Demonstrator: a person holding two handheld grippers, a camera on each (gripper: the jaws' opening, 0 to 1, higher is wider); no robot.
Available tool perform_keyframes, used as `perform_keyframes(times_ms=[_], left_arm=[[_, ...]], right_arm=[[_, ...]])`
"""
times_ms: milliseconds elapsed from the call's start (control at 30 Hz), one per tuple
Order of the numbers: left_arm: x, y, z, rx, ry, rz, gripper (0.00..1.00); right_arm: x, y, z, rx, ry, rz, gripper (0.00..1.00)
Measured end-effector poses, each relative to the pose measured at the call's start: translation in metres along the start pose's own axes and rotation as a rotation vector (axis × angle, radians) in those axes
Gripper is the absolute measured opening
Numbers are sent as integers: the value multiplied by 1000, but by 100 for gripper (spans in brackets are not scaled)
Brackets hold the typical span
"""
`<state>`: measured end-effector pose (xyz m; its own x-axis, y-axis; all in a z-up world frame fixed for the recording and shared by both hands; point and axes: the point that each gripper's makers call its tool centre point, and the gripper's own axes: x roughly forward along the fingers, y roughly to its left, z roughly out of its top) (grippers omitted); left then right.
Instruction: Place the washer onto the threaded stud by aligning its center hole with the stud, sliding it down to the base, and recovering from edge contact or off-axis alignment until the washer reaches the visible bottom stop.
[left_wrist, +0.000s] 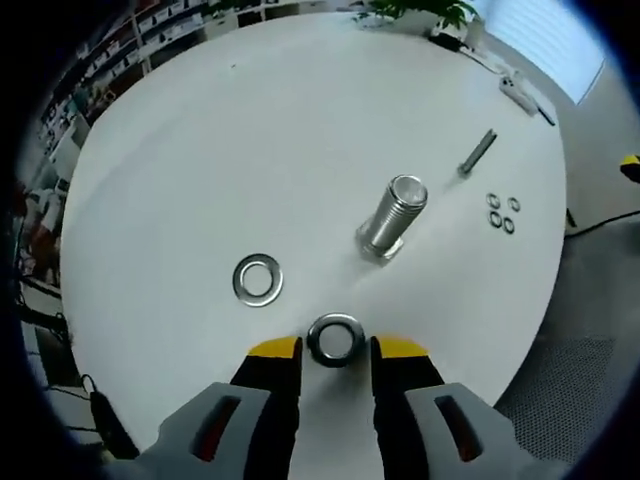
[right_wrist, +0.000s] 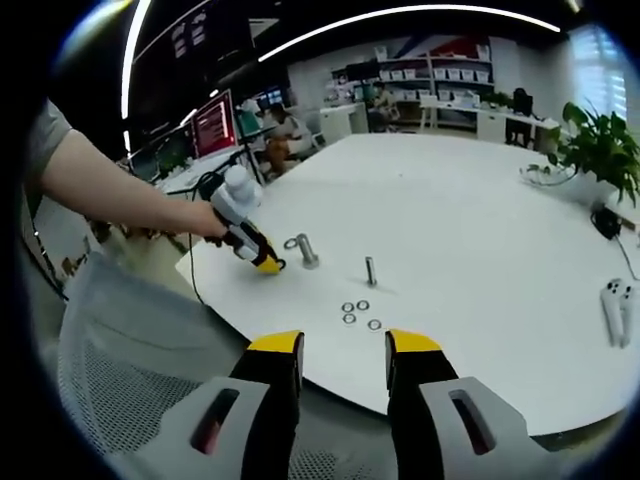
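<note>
- The left gripper (left_wrist: 335, 350) is hovering with its yellow-tipped jaws spread around a thick silver metal ring (left_wrist: 335, 339) lying on the round white table (left_wrist: 300, 130).
- A flat silver steel washer (left_wrist: 258, 279) is lying near the upright threaded steel stud (left_wrist: 392, 215), apart from it.
- The right gripper (right_wrist: 343, 348) is hanging spread at the table's edge, holding nothing.

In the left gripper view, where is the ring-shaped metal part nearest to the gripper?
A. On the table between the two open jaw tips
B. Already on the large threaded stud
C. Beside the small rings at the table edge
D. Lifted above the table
A: the ring-shaped part lies on the white table between the open yellow tips of the left gripper, apart from the large threaded stud.
</note>
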<state>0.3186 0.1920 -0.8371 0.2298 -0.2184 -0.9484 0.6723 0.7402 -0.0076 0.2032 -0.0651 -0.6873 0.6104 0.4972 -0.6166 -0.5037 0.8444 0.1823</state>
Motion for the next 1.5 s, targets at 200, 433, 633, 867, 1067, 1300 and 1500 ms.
perform_keyframes(times_ms=[200, 433, 633, 867, 1067, 1300, 1500], left_arm=[[3, -3, 2, 18, 43, 10, 21], [2, -4, -3, 65, 84, -17, 20], [-2, -8, -14, 91, 144, -49, 21], [-1, -13, -13, 90, 172, -68, 29], [0, -11, -14, 146, 190, -36, 26], [-1, -11, -15, 140, 176, -24, 26], [-1, -8, -14, 100, 122, -25, 21]], right_arm=[[0, 1, -1, -6, 4, 2, 35], [0, 1, 0, -4, 1, 4, 35], [1, 1, 0, -2, -1, 5, 35], [1, 2, 0, -3, -3, 9, 35], [1, 2, 0, -2, -3, 9, 34], [1, 3, 0, -4, -2, 11, 34], [1, 2, 0, -6, 2, 11, 34]])
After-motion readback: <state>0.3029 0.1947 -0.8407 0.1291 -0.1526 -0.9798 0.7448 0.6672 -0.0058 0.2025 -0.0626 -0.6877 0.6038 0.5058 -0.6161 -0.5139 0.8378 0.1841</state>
